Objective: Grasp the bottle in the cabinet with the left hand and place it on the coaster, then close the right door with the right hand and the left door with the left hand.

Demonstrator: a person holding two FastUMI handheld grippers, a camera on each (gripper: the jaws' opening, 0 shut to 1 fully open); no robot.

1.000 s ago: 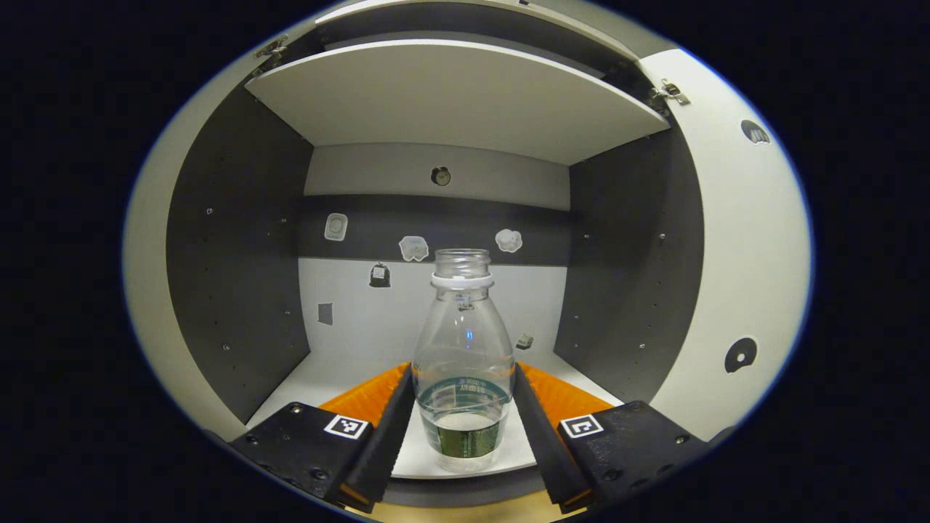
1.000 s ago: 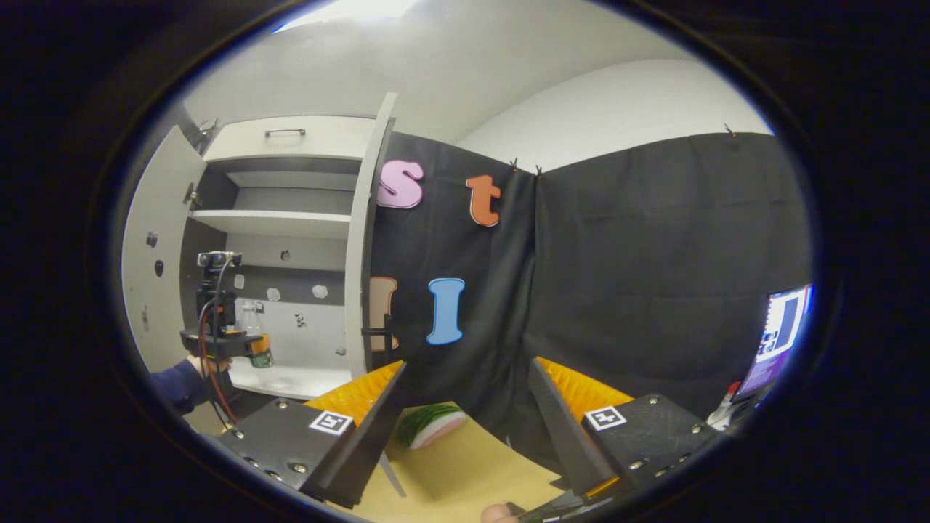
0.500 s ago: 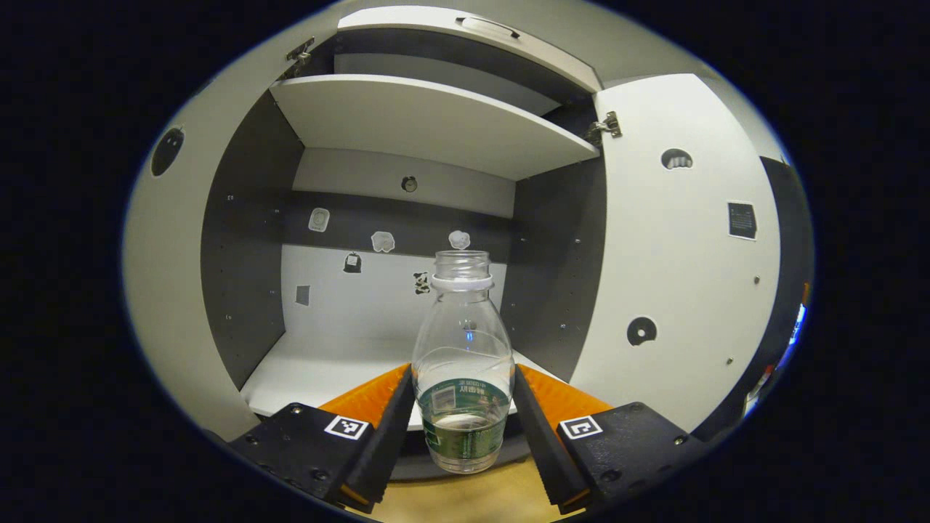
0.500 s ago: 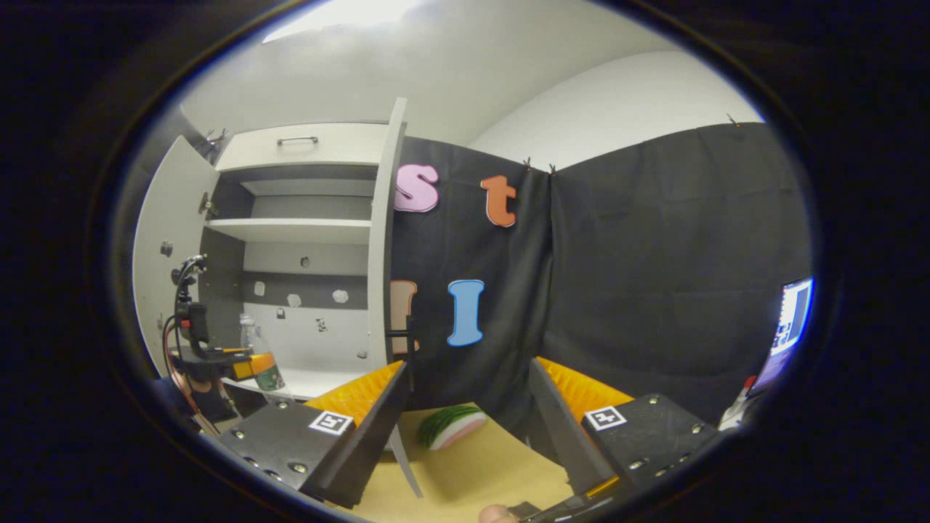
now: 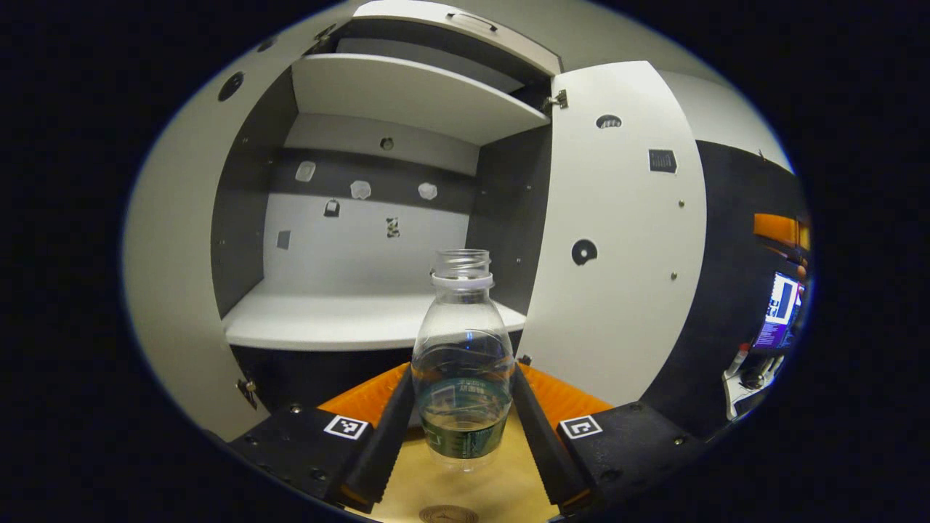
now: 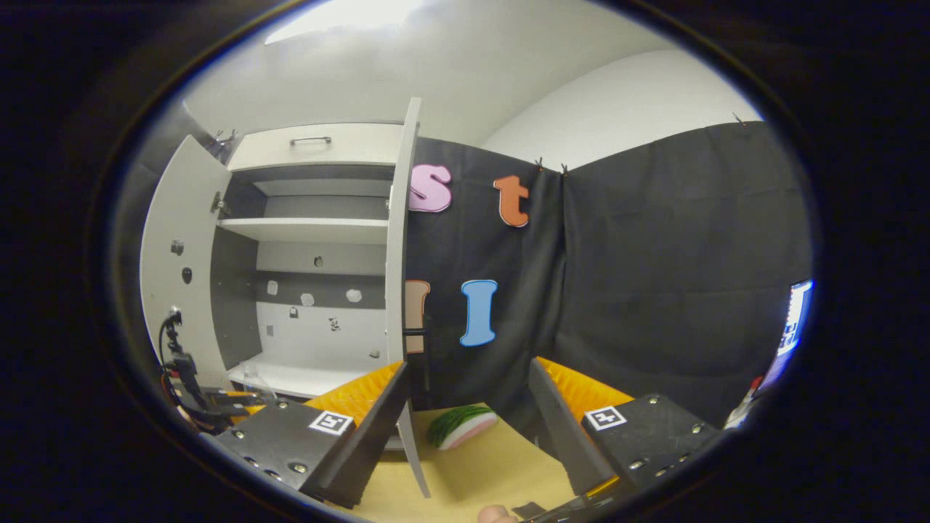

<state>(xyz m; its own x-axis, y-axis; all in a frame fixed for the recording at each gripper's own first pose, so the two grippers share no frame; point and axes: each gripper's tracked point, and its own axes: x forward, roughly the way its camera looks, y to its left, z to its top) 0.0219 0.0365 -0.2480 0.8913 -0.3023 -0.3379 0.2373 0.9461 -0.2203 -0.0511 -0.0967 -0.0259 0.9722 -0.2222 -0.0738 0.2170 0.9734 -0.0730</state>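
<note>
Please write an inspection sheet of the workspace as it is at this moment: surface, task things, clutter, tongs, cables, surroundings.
Surface: tan tabletop, bare patch below the bottle.
Task things: bottle uncapped, upright, a little liquid inside, held outside the cabinet; round coaster at the view's lower edge below it; right door and left door both open.
Clutter: green and pink watermelon-slice object on the table.
Tongs: left tongs shut on the bottle; right tongs open, empty.
Cables: wires on the left tongs' rig, seen in the right gripper view.
Surroundings: lit screen at right.
</note>
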